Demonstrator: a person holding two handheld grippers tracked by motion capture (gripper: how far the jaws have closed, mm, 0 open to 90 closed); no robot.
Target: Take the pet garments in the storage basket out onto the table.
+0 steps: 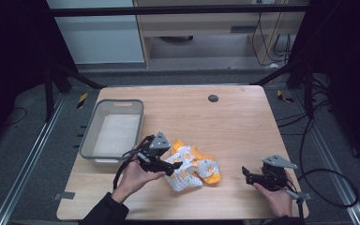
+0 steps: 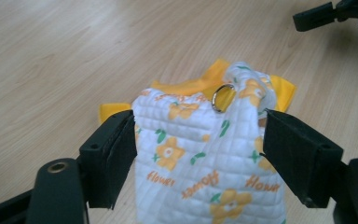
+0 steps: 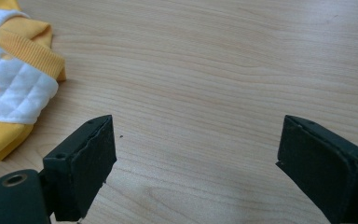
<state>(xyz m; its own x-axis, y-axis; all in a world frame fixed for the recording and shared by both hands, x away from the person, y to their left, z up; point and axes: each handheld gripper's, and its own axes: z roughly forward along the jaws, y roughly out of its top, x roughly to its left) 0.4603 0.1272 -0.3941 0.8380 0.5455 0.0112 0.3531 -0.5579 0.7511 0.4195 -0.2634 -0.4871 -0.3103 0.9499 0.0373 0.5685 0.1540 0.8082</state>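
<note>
Lying crumpled between the left gripper's [image 2: 198, 154] jaws is a small quilted garment [image 2: 205, 154], white with orange flowers, green leaves and orange "Flower" lettering, yellow fabric peeking out beyond it and a metal ring [image 2: 223, 97] sitting near its far edge. Those jaws are standing spread on either side of the cloth, just meeting its edges, not yet squeezing. Over on the right gripper [image 3: 196, 163], the jaws are gaping wide over bare desk [image 3: 214, 70], the garment's yellow ribbed hem lying off beyond the left jaw. A grey bin [image 1: 113, 130] is sitting behind the left gripper.
</note>
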